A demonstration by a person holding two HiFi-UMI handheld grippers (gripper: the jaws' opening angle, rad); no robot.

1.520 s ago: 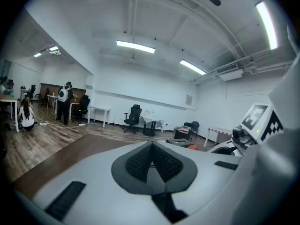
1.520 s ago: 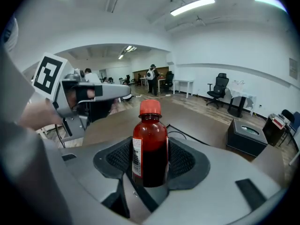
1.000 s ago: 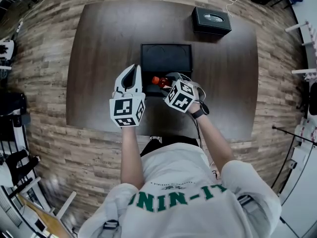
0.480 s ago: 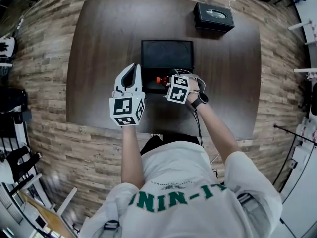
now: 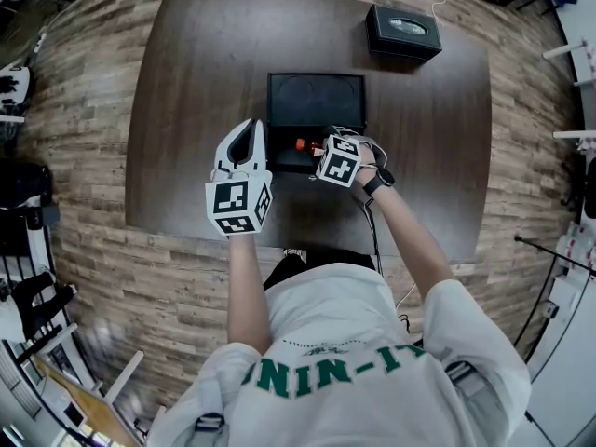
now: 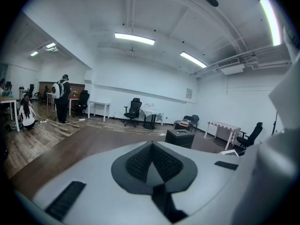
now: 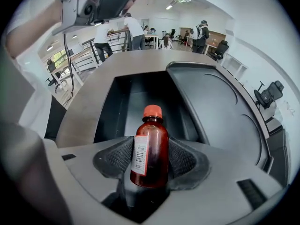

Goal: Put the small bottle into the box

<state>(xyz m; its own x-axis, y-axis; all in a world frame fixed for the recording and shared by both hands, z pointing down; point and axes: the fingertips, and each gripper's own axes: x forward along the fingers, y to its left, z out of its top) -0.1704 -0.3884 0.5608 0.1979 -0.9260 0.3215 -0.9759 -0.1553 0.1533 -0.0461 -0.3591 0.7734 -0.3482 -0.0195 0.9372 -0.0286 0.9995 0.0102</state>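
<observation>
A small amber bottle (image 7: 151, 146) with an orange cap and a white label is gripped between the pads of my right gripper (image 7: 150, 159). In the head view the bottle (image 5: 303, 145) points left, low over the near half of the open black box (image 5: 279, 156). The right gripper view shows the box's dark cavity (image 7: 126, 102) straight ahead under the cap and its opened lid (image 7: 220, 121) to the right. My left gripper (image 5: 248, 130) hovers just left of the box, jaws shut on nothing, pointing away from me. In its own view the left gripper (image 6: 152, 161) shows pads pressed together.
A black tissue box (image 5: 403, 31) stands at the table's far right, also seen as the tissue box (image 6: 180, 137) ahead of the left gripper. The dark wooden table (image 5: 186, 82) has bare surface left and right of the box. People and office chairs stand far off in the room.
My right gripper has carried the bottle a little farther from me, over the box's near half. The left gripper has stayed where it was.
</observation>
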